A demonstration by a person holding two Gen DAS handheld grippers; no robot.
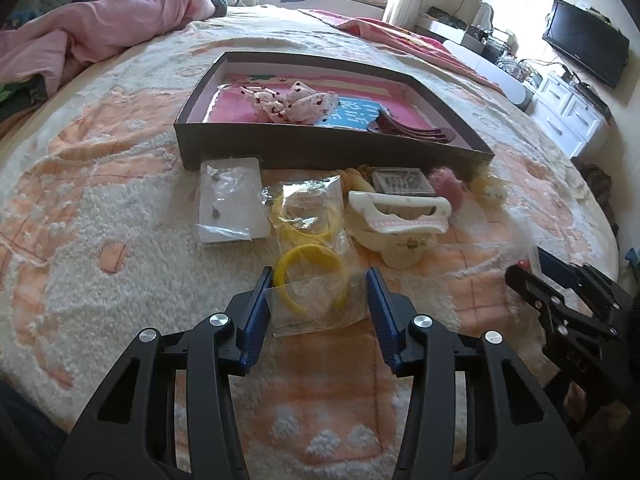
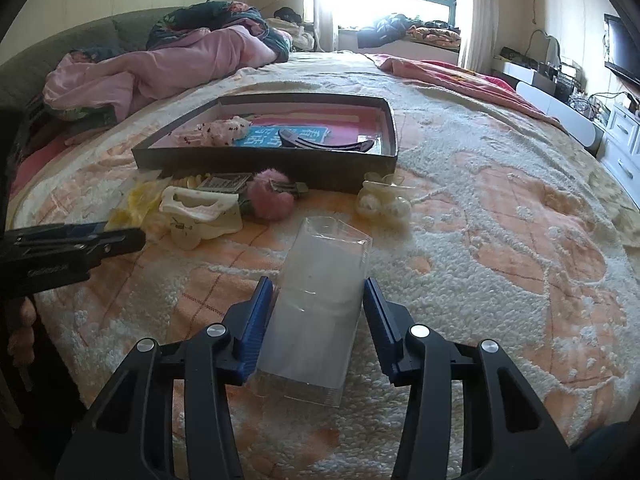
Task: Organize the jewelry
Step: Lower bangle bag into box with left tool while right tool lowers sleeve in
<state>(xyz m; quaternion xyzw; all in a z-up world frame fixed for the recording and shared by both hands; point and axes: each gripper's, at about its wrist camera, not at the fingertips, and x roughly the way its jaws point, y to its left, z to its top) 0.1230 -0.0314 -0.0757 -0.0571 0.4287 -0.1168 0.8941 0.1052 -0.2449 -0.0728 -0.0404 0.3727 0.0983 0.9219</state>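
Observation:
My left gripper [image 1: 320, 276] hangs low over a clear bag of yellow bangles [image 1: 312, 276] on the bed. Its blue pads [image 1: 260, 312] stand at the bag's two edges and the plastic is not squeezed. My right gripper [image 2: 319, 284] has a clear plastic box [image 2: 316, 304] between its pads, and both pads touch the box's sides. A dark shallow tray [image 1: 320, 148] behind holds a floral scrunchie [image 1: 288, 100] and dark hair clips [image 1: 412, 126]. In front of the tray lie an earring card [image 1: 232, 204], a cream hair claw [image 1: 400, 208], a pink pompom [image 2: 268, 196] and pearl clips [image 2: 384, 200].
Everything lies on a fluffy cream and peach bedspread [image 2: 500, 220]. A pink quilt [image 2: 160, 68] is heaped at the back left. A white drawer unit [image 1: 568, 116] and a TV [image 1: 584, 48] stand off the bed's right side. The left gripper [image 2: 80, 244] juts in from the left.

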